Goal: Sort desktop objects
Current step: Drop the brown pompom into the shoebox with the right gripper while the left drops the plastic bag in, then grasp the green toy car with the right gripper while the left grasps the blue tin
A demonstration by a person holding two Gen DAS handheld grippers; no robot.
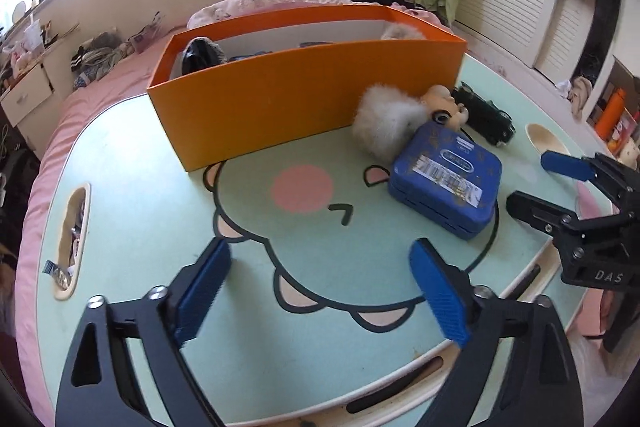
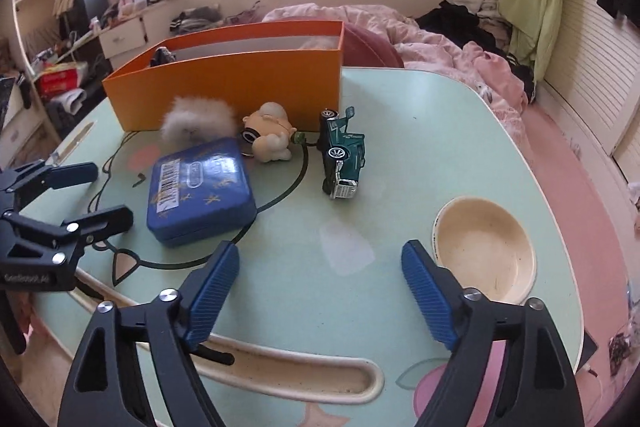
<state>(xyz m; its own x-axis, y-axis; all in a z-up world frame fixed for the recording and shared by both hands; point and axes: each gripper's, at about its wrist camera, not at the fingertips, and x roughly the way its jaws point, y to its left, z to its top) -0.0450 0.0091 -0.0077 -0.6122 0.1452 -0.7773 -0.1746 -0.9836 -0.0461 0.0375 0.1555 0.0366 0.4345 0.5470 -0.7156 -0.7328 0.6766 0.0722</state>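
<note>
Barcoded blue tin, label unreadable, perhaps; left gripper, right gripper both released.

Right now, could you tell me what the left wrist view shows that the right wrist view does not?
Only the left wrist view shows the pink cheek print and the side slot holding small items. Only the right wrist view shows the long tray recess. Both show the orange box, blue tin, fluffy toy and green car.
</note>
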